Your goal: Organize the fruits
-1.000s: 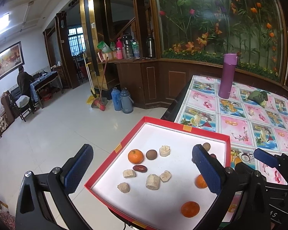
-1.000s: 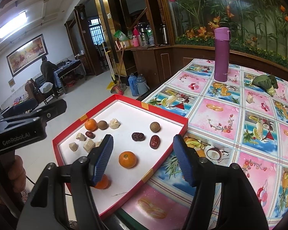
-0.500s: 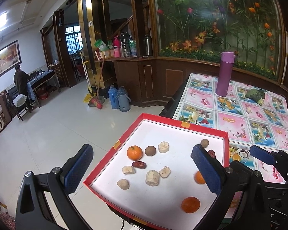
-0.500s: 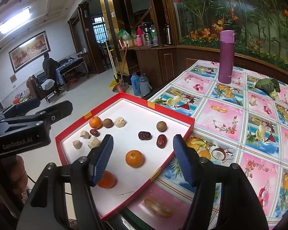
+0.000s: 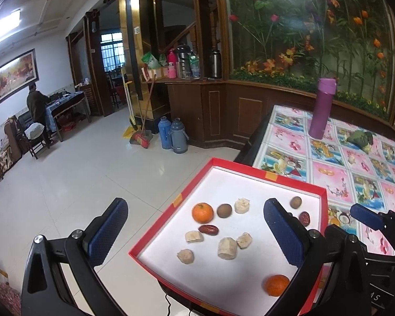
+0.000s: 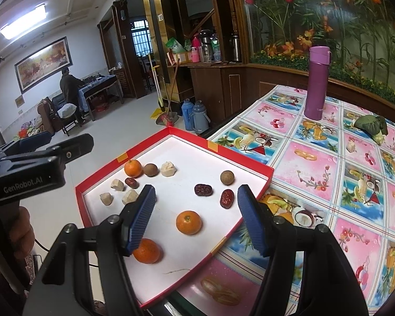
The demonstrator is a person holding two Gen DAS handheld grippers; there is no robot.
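A red-rimmed white tray [image 5: 266, 174] [image 6: 255, 162] sits at the table's corner. It holds three oranges [image 6: 188, 222] [image 6: 147, 251] [image 5: 202, 212], brown round fruits [image 6: 227, 177], dark red dates [image 6: 203, 189] and several pale fruit chunks [image 5: 227, 247]. My left gripper [image 5: 194, 233] is open and empty, above the tray's left part. My right gripper [image 6: 196, 218] is open and empty, with an orange between its fingers in view. The left gripper's body also shows in the right wrist view [image 6: 36, 168].
A purple flask [image 6: 317, 93] and a green leafy bundle [image 6: 372, 126] stand on the flowered tablecloth [image 6: 342, 173] beyond the tray. The tray overhangs the table edge above the tiled floor [image 5: 79, 173]. Two thermos jugs [image 5: 172, 138] stand by a wooden counter.
Both views have pulled back and up slightly from the tray; the fruits have not moved. Both grippers stay open.
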